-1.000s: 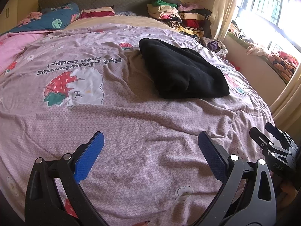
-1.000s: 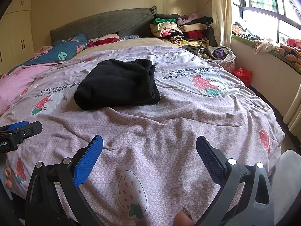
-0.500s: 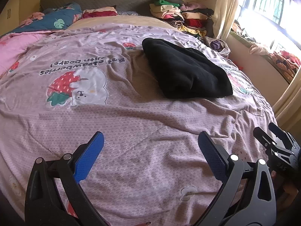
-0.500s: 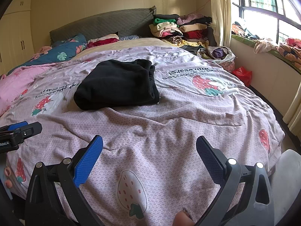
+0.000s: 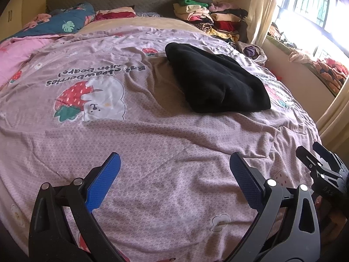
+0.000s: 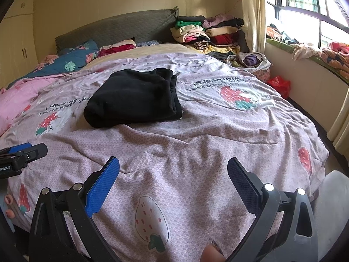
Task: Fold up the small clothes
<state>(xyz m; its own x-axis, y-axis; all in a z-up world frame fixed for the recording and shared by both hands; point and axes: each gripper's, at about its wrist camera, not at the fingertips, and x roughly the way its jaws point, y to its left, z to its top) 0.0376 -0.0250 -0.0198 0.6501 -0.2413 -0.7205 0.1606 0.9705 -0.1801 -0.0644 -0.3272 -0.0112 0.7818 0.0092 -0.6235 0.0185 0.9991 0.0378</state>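
**Black garment folded on the strawberry quilt, both grippers empty**

Black fleece-like fabric, a folded garment (image 5: 216, 80), lies on the lilac quilt (image 5: 152, 144) that covers the bed, resting flat with its thick folded edge facing the foot of the bed. Beside the garment, toward the pink bedding (image 6: 15, 100), the quilt shows a printed strawberry-and-bear picture (image 5: 89, 100) with a line of lettering. Beyond the garment, at the grey headboard (image 6: 117, 30), sits a pile of folded clothes (image 6: 207, 35), and next to that pile a small basket (image 6: 253, 62) holds more cloth.

Well short of the garment, over the quilt's near end, the left gripper (image 5: 173, 178) hangs with its blue pads spread wide and nothing between them. The right gripper (image 6: 173, 179) is likewise wide apart and holds nothing, on the window side of the garment. Neither gripper touches the garment.
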